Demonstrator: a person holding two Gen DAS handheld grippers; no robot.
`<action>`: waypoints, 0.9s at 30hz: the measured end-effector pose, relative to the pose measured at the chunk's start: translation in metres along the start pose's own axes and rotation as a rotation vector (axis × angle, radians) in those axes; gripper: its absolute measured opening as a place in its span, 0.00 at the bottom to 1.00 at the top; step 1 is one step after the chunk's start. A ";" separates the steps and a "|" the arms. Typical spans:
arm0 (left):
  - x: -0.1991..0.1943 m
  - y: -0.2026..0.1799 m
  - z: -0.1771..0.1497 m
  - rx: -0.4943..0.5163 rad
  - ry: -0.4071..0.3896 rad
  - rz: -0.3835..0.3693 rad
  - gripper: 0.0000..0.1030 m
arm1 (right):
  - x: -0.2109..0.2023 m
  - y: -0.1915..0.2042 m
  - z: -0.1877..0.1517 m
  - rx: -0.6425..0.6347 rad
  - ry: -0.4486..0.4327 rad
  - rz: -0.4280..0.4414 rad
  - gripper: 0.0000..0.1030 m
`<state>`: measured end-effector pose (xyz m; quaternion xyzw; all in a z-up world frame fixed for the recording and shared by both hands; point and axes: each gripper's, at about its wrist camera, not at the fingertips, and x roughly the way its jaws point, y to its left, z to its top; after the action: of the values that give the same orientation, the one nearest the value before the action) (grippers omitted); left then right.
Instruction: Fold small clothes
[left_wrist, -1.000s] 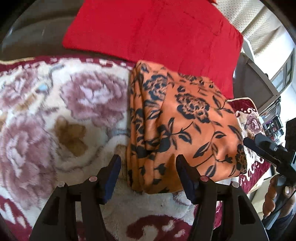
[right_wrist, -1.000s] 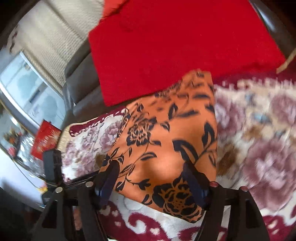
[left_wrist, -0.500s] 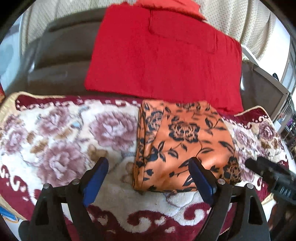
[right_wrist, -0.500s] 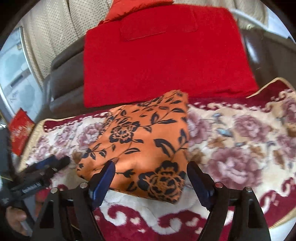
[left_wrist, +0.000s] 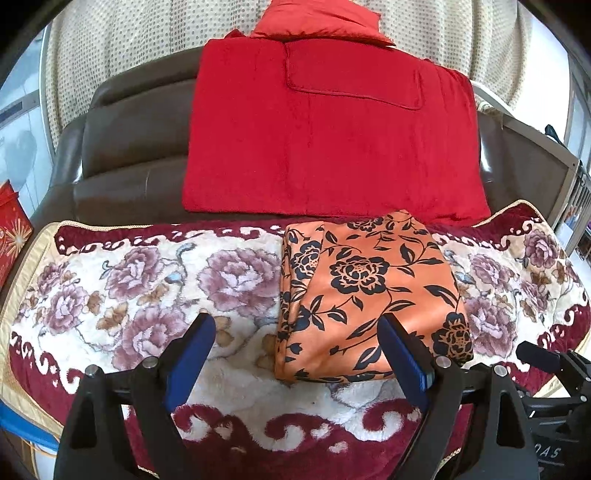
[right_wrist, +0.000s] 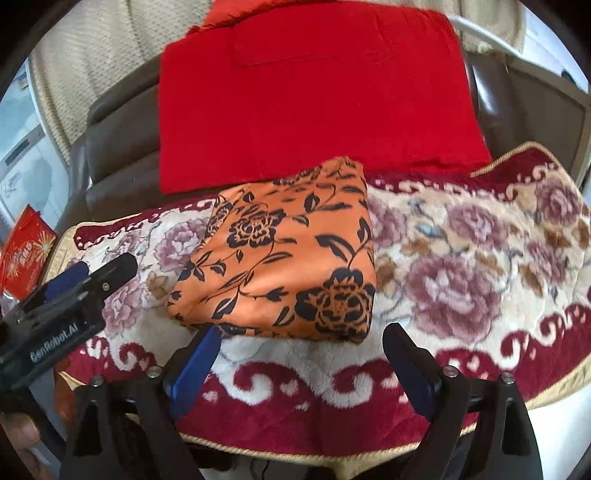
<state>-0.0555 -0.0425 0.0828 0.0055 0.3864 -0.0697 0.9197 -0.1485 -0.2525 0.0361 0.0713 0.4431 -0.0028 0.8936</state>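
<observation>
We hold both tongs, left (left_wrist: 295, 365) and right (right_wrist: 301, 363), wide and empty; snagging the folded orange floral garment (left_wrist: 369, 302) would undo it

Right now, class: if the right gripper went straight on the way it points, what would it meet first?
Probably the folded orange floral cloth, at its near edge. The right gripper is open with nothing between its fingers, aimed down at that edge on the flowered blanket. Depth is unclear; it might touch the blanket just before the cloth.
</observation>
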 end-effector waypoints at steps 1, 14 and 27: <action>-0.001 0.000 0.000 0.000 0.002 -0.003 0.87 | -0.002 -0.001 0.001 0.004 -0.006 -0.008 0.89; -0.015 -0.008 0.011 0.026 -0.037 0.013 0.88 | -0.026 0.007 0.024 -0.065 -0.116 -0.075 0.89; -0.001 -0.008 0.016 0.012 -0.022 0.052 0.97 | -0.001 0.002 0.010 -0.168 -0.251 -0.144 1.00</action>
<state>-0.0455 -0.0510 0.0948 0.0205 0.3754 -0.0480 0.9254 -0.1412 -0.2517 0.0427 -0.0367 0.3306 -0.0388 0.9422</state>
